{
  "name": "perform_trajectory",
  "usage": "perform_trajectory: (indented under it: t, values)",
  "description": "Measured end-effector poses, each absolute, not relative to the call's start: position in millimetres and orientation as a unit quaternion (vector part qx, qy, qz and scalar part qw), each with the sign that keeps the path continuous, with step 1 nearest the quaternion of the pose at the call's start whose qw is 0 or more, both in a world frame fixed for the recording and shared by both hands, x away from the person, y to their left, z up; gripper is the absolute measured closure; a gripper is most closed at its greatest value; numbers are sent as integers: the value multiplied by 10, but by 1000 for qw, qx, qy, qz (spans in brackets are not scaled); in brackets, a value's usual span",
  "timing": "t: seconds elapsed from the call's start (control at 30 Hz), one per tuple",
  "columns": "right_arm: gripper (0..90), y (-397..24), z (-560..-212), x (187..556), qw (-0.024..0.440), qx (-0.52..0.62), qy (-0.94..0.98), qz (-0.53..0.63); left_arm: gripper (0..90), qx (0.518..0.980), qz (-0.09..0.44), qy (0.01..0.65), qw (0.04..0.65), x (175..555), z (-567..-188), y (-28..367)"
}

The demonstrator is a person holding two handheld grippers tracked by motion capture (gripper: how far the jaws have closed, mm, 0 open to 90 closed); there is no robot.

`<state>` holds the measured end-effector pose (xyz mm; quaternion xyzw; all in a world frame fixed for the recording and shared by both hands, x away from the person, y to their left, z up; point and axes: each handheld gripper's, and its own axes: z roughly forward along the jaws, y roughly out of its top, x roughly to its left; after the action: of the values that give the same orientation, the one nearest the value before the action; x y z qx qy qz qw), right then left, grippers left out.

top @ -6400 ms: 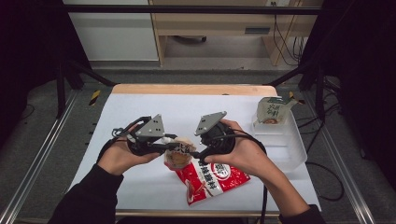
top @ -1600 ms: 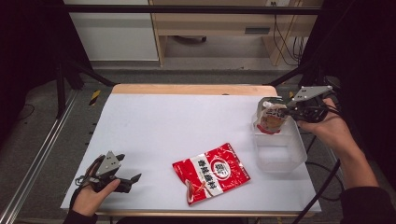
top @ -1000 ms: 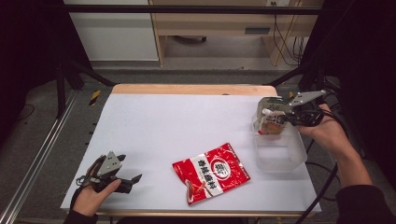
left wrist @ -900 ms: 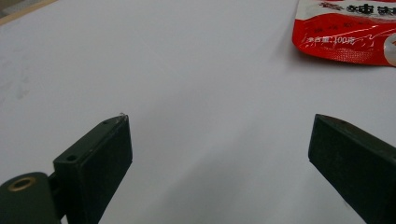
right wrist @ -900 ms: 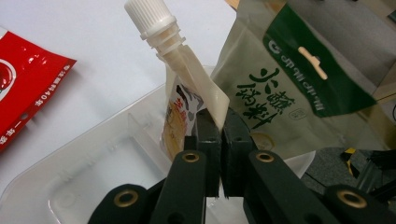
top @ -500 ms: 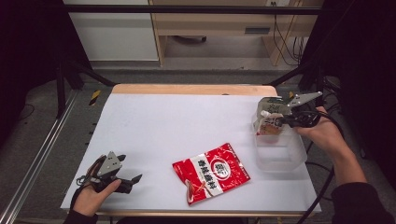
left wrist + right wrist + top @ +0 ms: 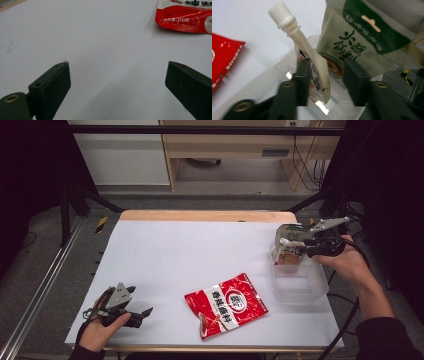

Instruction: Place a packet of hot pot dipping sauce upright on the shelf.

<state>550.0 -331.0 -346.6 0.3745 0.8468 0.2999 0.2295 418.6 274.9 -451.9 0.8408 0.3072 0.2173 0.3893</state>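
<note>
White table (image 7: 200,245) seen from above, with the red snack packet (image 7: 226,305) taken as the landmark. Well to the left of the packet, near the table's front corner, the left gripper (image 7: 142,312) rests low on the surface in the person's left hand (image 7: 102,330); its jaws stand wide apart with nothing between them, and in the left gripper view (image 7: 117,75) only bare table lies between the two black jaws, the packet's edge (image 7: 185,15) showing at upper right. The packet itself lies flat near the front edge. To the right of the packet stands a clear plastic bin (image 7: 300,282) at the table's right side. Above the bin's far end, the right gripper (image 7: 300,249), held in the right hand (image 7: 347,262), has a spouted pouch (image 7: 312,62) between its jaws, which are parted with a gap on one side. Just behind it, farther from the packet, a beige and green bag (image 7: 364,42) stands upright.
</note>
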Motion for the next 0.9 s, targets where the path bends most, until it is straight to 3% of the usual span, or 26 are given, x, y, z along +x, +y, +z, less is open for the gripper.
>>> perform_trajectory:
  t: [0.17, 0.57, 0.9]
  values:
    - [354, -3327, -3322, 5360, 255, 383, 825, 328, 62, 839, 219, 310, 389, 4191, -4520, 2748]
    - [115, -2970, -2851, 4729, 306, 355, 800, 375, 62, 841, 223, 305, 387, 4175, -4517, 2700]
    - [135, -2327, -2915, 4318, 307, 319, 799, 406, 59, 846, 231, 290, 384, 4143, -4508, 2571]
